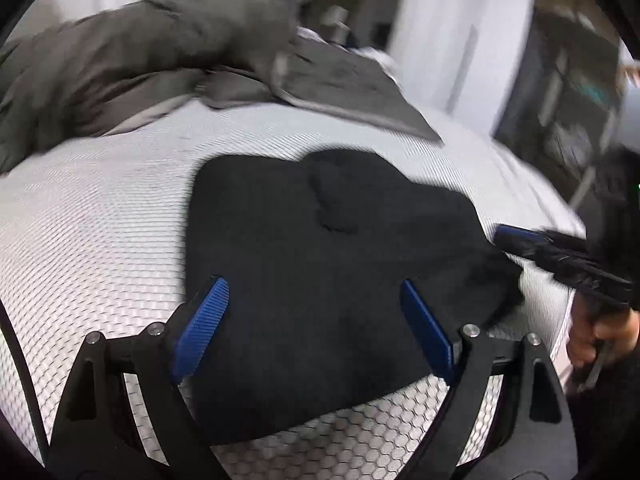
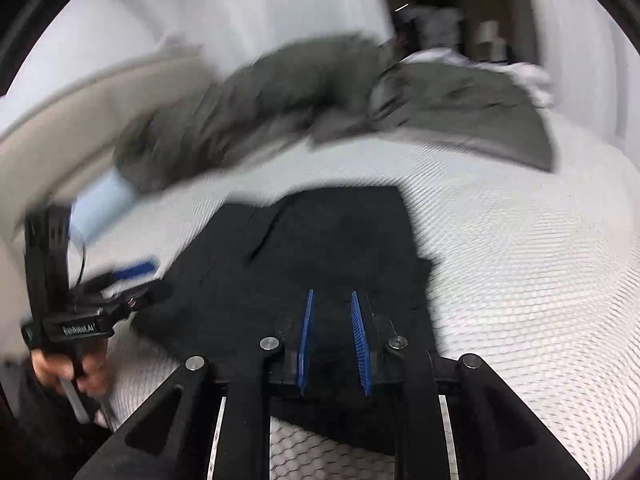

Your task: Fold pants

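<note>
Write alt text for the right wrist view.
Black pants lie folded on a white mattress, with the right gripper above them, its blue fingers narrowly apart with nothing visibly pinched. The left gripper sits at the pants' left edge, and a grey blanket is heaped behind.

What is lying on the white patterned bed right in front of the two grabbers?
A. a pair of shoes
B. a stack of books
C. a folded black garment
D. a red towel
C: the black pants lie folded flat on the white mattress.
</note>
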The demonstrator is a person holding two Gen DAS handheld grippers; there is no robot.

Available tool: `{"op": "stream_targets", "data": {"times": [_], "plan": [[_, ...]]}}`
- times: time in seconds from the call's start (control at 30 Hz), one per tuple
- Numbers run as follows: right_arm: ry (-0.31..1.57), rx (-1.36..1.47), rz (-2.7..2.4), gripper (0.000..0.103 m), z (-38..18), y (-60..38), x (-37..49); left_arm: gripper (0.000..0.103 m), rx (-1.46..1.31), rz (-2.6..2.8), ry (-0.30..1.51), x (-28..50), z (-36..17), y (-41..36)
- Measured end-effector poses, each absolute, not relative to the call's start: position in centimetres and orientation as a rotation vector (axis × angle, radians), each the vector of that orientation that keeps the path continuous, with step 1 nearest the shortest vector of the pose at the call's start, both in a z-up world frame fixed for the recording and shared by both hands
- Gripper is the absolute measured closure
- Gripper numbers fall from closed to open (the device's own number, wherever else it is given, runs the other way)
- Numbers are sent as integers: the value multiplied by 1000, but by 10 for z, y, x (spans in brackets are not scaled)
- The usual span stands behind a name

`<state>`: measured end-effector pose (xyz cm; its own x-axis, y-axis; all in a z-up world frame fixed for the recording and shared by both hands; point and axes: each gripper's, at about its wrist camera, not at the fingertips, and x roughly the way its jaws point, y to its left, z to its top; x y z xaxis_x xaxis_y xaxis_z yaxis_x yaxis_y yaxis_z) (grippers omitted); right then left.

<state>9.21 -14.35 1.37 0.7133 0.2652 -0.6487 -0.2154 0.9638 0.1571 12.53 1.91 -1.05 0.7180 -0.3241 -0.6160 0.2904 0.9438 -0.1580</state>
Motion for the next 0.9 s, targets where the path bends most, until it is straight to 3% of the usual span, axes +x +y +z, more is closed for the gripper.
{"op": "stream_targets", "data": {"times": [0.1,0.23,0.3,0.33,0.57,0.73,0.8,0.9], "plan": [[878,-107,249,89,-18,-125,108,17,36,-345,758,131,-25,4],[879,-58,243,88,-7,-155,97,17,47,-343,786,131,-30,10],[899,-73,173,75,-11,-170,94,17,48,-335,787,129,-28,12],[903,-74,139,74,-14,-177,95,17,30,-329,783,127,-24,13],[726,-42,131,74,21,-166,112,17,64,-377,710,134,8,5],[811,-152,192,73,4,-122,182,17,90,-378,873,170,-20,4],[878,-245,163,80,-16,-116,201,16,137,-399,850,165,-22,7],[891,-162,200,81,-22,-138,210,14,128,-413,863,162,-24,15]]}}
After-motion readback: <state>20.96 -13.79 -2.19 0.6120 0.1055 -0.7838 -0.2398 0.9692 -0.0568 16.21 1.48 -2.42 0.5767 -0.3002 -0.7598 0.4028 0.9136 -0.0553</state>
